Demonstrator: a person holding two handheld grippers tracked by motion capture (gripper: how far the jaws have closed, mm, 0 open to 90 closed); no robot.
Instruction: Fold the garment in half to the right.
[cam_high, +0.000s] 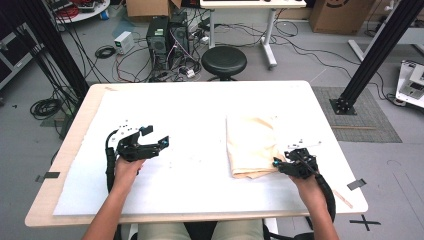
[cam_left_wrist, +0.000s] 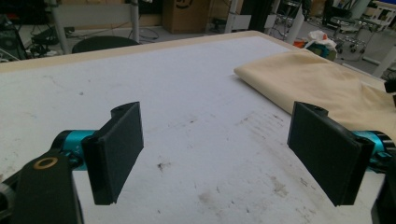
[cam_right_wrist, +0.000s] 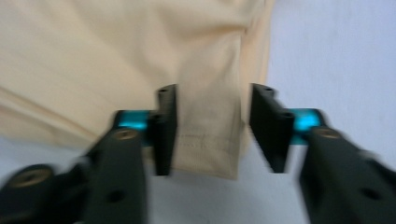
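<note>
- Left gripper, held in the person's left hand over the table's left half, has its jaws spread wide apart with nothing between them.
- Right gripper, near the table's front right, has its jaws parted around a hemmed corner of the cloth, not closed on it.
- Folded cream cloth lies flat on the white table, right of centre.

High view overhead facing forward, gripper views low along table, sharing cream cloth
</note>
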